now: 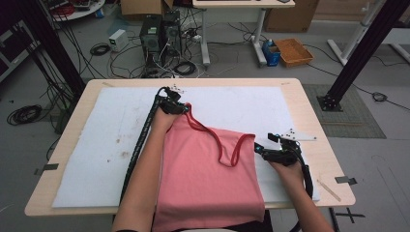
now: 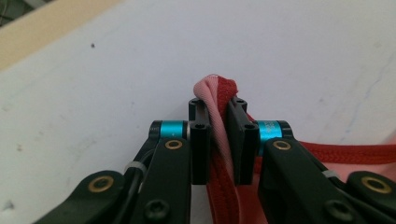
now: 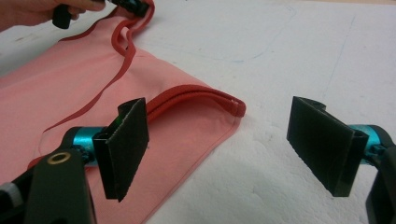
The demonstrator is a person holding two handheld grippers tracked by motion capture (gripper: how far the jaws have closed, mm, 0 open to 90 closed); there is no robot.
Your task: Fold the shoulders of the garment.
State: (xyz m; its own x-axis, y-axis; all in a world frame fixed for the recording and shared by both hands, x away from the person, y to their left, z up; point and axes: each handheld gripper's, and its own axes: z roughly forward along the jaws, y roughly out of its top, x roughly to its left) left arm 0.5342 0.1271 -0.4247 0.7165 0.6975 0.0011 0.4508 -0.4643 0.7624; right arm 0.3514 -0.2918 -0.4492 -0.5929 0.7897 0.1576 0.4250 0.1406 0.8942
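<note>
My table [image 1: 309, 125] carries a white mat [image 1: 111, 145]; upper centre, computer towers [image 1: 159, 34]; upper right, an orange tray [image 1: 293, 51].

The top [image 1: 208, 179] I'm handling is plain salmon pink, edged with darker red ribbed binding [image 1: 220, 145] along its straps and neckline. My fingers [image 3: 125, 149] are matte black with bright turquoise collars behind them. Beneath the top, a white sheet [image 1: 111, 145] carries faint brown specks and covers a pale wood table [image 1: 319, 145].
</note>
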